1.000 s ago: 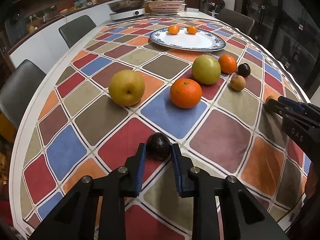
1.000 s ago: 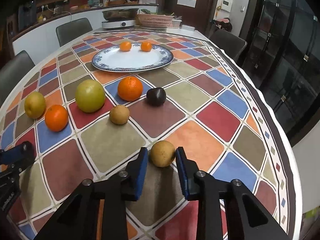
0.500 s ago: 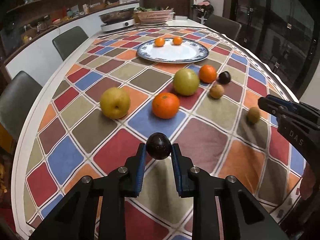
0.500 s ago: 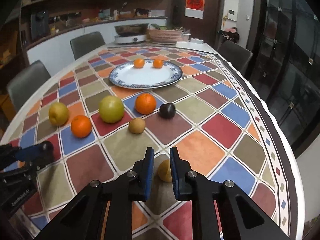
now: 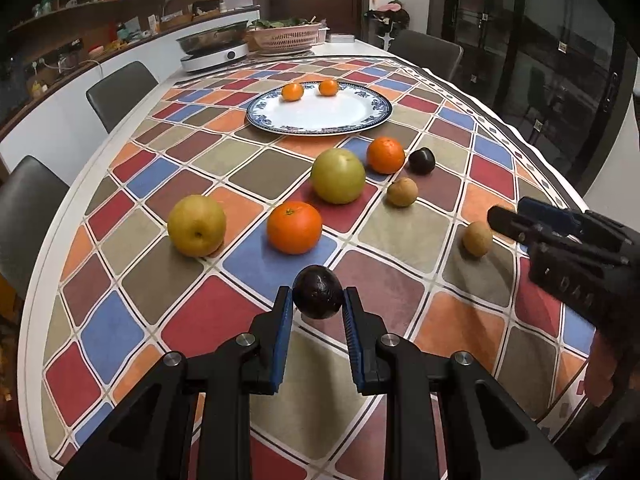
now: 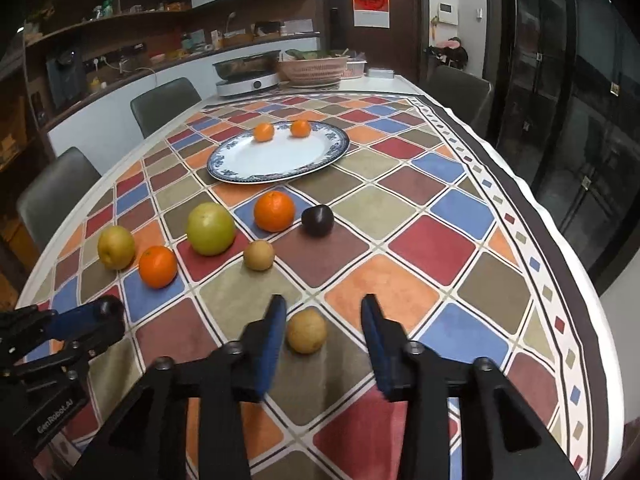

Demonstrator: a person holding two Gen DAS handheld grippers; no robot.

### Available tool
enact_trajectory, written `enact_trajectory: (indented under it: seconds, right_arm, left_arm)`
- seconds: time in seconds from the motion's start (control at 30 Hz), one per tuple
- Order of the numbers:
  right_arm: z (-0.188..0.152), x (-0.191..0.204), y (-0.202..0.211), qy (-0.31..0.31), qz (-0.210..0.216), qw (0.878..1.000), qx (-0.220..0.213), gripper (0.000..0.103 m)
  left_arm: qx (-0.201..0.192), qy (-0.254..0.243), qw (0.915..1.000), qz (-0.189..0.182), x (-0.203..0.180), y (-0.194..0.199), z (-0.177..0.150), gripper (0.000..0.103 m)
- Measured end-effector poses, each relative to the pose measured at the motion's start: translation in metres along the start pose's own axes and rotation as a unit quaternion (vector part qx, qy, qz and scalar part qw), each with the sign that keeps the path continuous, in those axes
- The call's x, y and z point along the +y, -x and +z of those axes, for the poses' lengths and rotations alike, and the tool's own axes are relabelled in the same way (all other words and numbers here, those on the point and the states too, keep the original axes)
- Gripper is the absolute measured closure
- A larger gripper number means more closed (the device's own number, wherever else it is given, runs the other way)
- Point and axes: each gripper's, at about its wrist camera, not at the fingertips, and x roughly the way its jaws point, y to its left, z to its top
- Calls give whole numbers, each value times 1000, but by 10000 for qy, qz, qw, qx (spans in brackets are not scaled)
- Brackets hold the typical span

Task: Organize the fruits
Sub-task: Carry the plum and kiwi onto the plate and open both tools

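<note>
Left wrist view: your left tongs (image 5: 317, 304) grip the dark fruit (image 5: 318, 292); carry it to the plate (image 5: 320, 122). Your right tongs (image 6: 324, 320), just opening, hold nothing; regrasp the brown fruit (image 6: 307, 330) between them.

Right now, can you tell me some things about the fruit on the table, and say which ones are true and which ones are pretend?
1. The left tool is squeezing a dark purple fruit. True.
2. The blue-rimmed plate has four small oranges on it. False: it has two small oranges.
3. The right tool is holding the small brown fruit. False: its jaws stand open and the fruit lies on the tablecloth.
4. A big green fruit sits on the tablecloth, not on the plate. True.
</note>
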Motion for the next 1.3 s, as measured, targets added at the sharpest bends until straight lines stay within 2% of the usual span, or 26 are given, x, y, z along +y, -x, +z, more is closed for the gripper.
enact_trajectory:
  seconds: [0.3,0.43,0.6,0.67,1.03,1.3]
  right_arm:
    - [-10,9,-30,224,35,9981,568,63]
    - [-11,10,-32,327,-33,9980,542,63]
    - [-9,10,-35,391,-36,9976,571,72]
    - [-9,12,-34,431,-36,9975,557,75]
    - [0,22,-12,593,51,9979,261,75]
    - [18,29,11,634,178,9978,-45,75]
  left_arm:
    - [150,69,9999,-39,3,-10,0,77]
    - [187,65,9998,-68,2,-13,0,77]
    - [213,77,9997,-106,3,-14,0,77]
    - [208,79,9997,-97,3,-14,0,77]
    - [32,101,9999,-99,8,-2,7,77]
    - [-219,60,9997,-87,11,10,27,77]
